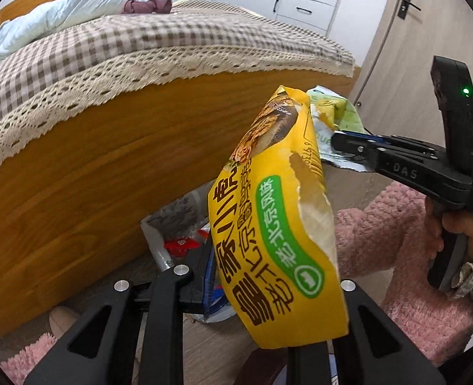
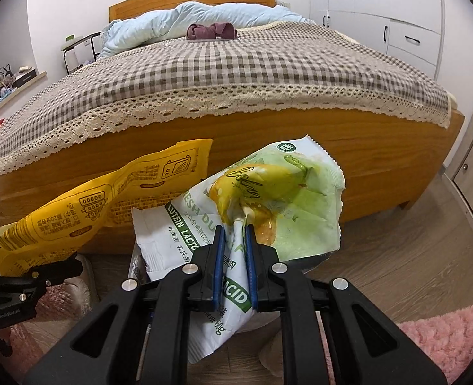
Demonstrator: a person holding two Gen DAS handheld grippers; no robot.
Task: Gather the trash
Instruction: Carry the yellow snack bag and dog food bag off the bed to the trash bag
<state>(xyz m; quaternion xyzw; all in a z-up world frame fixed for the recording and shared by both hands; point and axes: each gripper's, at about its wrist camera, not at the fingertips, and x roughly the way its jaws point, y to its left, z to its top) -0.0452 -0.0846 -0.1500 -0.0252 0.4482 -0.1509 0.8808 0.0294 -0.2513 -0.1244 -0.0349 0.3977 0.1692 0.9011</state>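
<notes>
A torn yellow snack bag (image 1: 278,224) fills the middle of the left wrist view, with my left gripper (image 1: 236,279) shut on its lower part. Only the left finger's blue pad (image 1: 209,272) shows; the bag hides the other. My right gripper (image 2: 234,234) is shut on a crumpled green-and-white wrapper (image 2: 278,192), which sticks up past the blue pads. In the right wrist view the yellow bag (image 2: 108,199) hangs at the left, beside the wrapper, from the left gripper (image 2: 71,261). In the left wrist view the right gripper (image 1: 342,144) and its wrapper (image 1: 329,112) are just behind the bag.
Below both bags a lined trash bin (image 1: 154,234) stands on the wood floor against the wooden bed footboard (image 1: 91,176); a red wrapper (image 1: 181,244) lies inside. A hand in a pink fluffy sleeve (image 1: 406,224) holds the right gripper. A door (image 1: 429,32) is at the right.
</notes>
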